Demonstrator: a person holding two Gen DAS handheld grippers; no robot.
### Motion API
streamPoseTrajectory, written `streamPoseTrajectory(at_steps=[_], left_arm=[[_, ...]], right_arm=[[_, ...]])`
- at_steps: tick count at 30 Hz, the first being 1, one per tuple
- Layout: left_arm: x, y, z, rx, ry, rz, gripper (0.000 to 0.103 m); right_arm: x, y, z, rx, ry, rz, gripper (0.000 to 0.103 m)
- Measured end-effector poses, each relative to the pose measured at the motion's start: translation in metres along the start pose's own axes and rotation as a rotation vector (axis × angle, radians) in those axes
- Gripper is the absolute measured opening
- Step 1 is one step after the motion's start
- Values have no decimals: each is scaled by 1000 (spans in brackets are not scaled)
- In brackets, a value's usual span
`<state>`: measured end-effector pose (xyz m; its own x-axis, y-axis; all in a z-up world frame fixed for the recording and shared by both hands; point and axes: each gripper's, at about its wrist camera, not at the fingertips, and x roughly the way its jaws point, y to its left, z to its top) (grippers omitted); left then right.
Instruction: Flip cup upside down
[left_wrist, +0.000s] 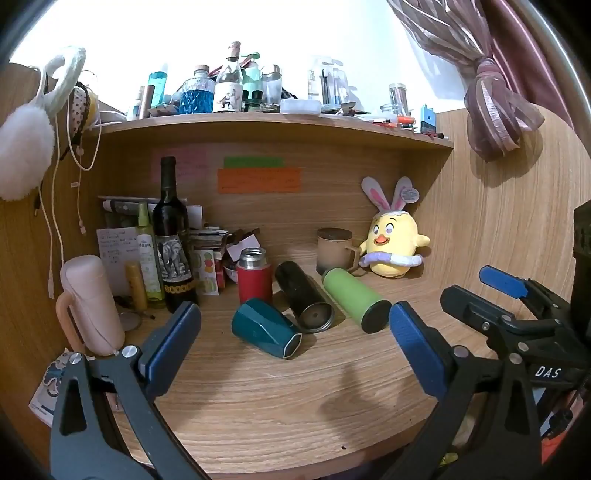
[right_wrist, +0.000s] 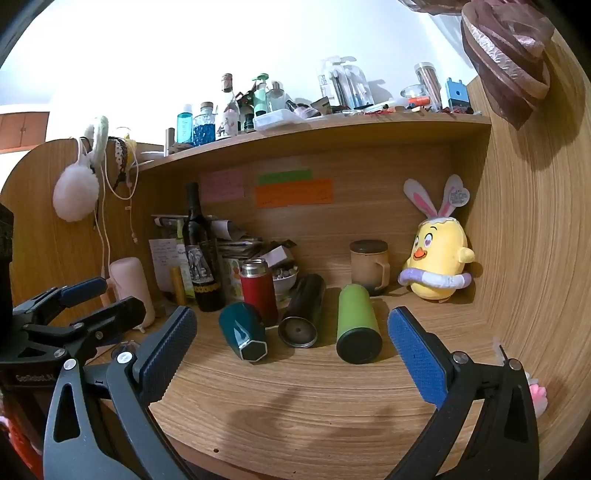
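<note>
Three cups lie on their sides on the wooden desk (left_wrist: 280, 398): a teal faceted cup (left_wrist: 264, 326) (right_wrist: 242, 330), a black tumbler (left_wrist: 303, 297) (right_wrist: 304, 310) and a green tumbler (left_wrist: 354, 299) (right_wrist: 356, 323). A red flask (left_wrist: 254, 275) (right_wrist: 258, 290) stands upright behind them. My left gripper (left_wrist: 293, 332) is open and empty, a little in front of the cups. My right gripper (right_wrist: 291, 338) is open and empty, also in front of them; it shows at the right of the left wrist view (left_wrist: 476, 291).
A beige mug (left_wrist: 334, 251) and a yellow plush chick (left_wrist: 395, 245) stand at the back right. A wine bottle (left_wrist: 171, 240), a pink jug (left_wrist: 90, 304) and papers crowd the back left. A cluttered shelf (left_wrist: 273, 127) hangs above. Wooden side walls close both sides.
</note>
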<state>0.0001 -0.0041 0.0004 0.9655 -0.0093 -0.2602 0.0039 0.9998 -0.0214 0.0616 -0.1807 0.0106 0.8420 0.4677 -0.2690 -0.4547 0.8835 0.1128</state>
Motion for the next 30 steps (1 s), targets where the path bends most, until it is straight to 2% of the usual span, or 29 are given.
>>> streamPoseTrajectory(at_steps=[30], left_arm=[[-4, -7, 5, 9, -11, -9, 103]], right_arm=[[-1, -2, 0, 0, -5, 0, 103]])
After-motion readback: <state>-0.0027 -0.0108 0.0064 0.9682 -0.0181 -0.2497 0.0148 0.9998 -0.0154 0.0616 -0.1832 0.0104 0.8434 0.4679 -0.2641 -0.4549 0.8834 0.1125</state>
